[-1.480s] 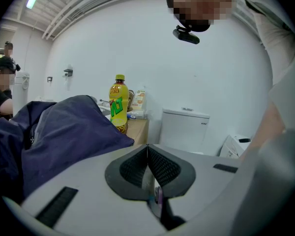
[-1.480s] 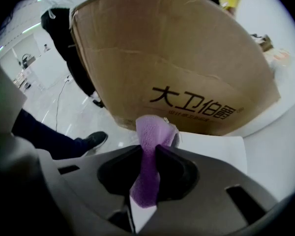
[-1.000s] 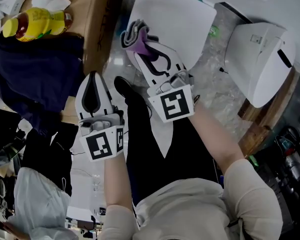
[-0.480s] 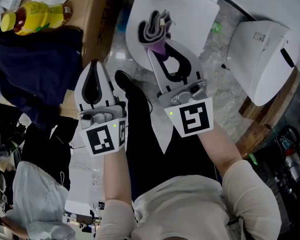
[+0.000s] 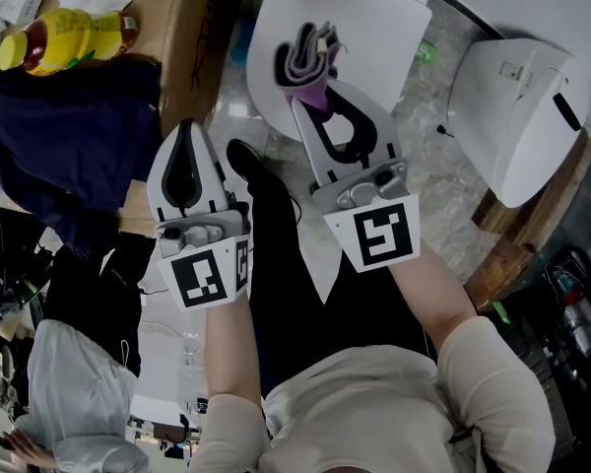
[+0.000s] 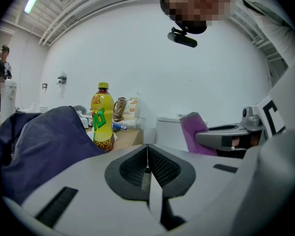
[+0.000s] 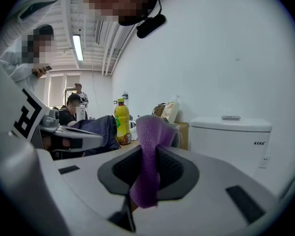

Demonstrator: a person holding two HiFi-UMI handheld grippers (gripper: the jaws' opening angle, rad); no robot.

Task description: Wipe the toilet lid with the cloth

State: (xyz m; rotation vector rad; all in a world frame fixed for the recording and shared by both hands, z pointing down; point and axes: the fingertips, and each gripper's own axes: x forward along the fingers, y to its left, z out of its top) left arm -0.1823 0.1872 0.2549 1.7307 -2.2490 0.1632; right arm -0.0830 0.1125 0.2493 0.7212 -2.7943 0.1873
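Note:
A folded purple and grey cloth (image 5: 307, 67) is pinched in my right gripper (image 5: 315, 87), which is held over the near part of the white toilet lid (image 5: 374, 37). In the right gripper view the purple cloth (image 7: 150, 156) hangs between the shut jaws, with the white toilet tank (image 7: 231, 136) beyond. My left gripper (image 5: 185, 131) hovers to the left of the toilet, beside a wooden cabinet; its jaws meet with nothing between them (image 6: 147, 149).
A yellow drink bottle (image 5: 64, 42) lies on the wooden cabinet (image 5: 182, 37) next to dark blue clothing (image 5: 69, 136). A white bin-like unit (image 5: 512, 106) stands at the right. The person's dark trousers and shoe (image 5: 246, 170) are below the grippers. Other people stand further off in the right gripper view.
My right gripper has carried the cloth forward and to the right, from the lid's left edge onto the lid. The left gripper has barely moved.

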